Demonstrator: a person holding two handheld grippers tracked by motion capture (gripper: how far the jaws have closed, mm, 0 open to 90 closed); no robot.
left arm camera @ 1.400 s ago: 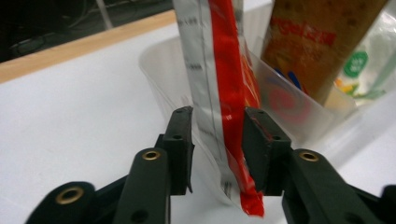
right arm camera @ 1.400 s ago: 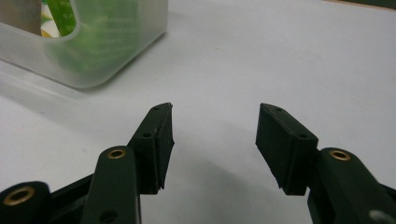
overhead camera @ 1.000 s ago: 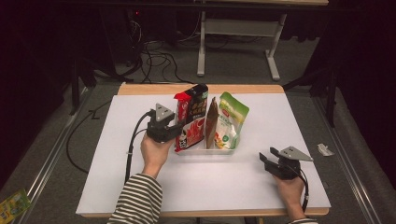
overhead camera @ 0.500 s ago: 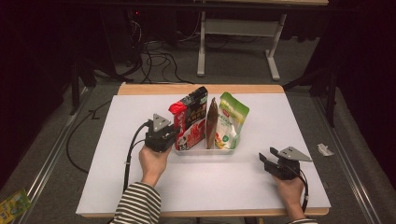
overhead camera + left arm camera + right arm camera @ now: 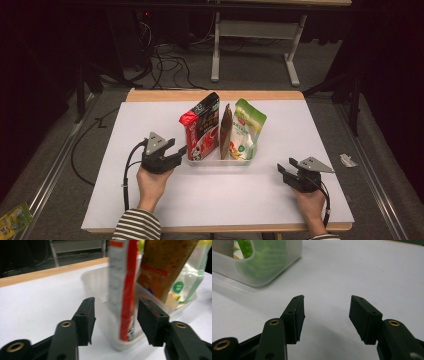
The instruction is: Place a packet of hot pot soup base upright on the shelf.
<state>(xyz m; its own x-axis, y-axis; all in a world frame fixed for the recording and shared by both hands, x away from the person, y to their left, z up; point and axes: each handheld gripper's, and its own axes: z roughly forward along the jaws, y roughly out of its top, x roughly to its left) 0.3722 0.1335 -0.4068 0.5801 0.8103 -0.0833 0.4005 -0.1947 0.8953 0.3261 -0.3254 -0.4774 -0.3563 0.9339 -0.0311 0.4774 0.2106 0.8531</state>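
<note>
Two wide-open jaws on your left gripper [image 5: 113, 315] frame the edge of the red snack pouch [image 5: 123, 290] without touching it; nothing is held. That pouch stands at the left end of the clear plastic bin [image 5: 220, 159], leaning left, with a brown pouch [image 5: 226, 131] in the middle and a green pouch [image 5: 246, 131] on the right. In the high view your left gripper [image 5: 181, 150] sits just beside the bin's near left corner, low against the white table [image 5: 280, 195].

If the pouch is to come out, the grip looks too low here: the bin wall lies between the jaws along with the pouch. Raise the gripper so the pads clear the rim, then close on the pouch's side seam, where the film is stiffest. Squeeze firmly, since glossy film is likely to slip, and lift straight up so the brown pouch beside it stays put.

Your right gripper [image 5: 325, 315] rests well apart at the table's right, jaws spread and empty, pointing toward the bin's corner near the green pouch. Use it to steady the bin if it starts to drag.
</note>
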